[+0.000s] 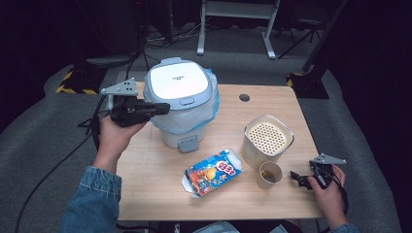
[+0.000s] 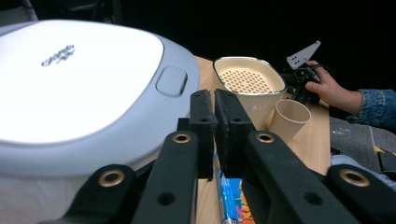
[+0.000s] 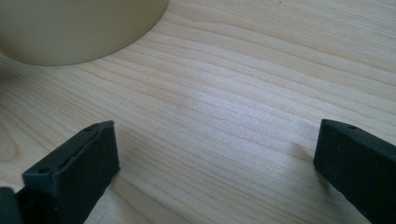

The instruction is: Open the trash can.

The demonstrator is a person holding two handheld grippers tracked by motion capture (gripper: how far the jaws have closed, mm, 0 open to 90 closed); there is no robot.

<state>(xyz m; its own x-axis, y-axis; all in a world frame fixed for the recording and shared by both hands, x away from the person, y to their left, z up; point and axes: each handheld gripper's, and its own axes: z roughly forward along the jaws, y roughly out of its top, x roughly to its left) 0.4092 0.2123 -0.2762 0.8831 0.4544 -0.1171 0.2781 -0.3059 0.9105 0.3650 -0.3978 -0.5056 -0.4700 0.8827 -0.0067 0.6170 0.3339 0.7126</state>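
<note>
L gripper [image 1: 163, 108] has its 2 jaws pressed together on nothing, tips just beside the lidded trash bin [image 1: 179, 82] w/ blue liner at the table's back left. R gripper [image 1: 295, 176] is spread wide, low over the table [image 1: 150, 174] near the paper cup [image 1: 270, 174].

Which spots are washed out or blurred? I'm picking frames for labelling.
High view: the bin lid glares white and the surroundings are dark. Left gripper view: the lid is blown out and the near jaws are soft. Right gripper view: a pale sheen on the table, blurred cup.
</note>
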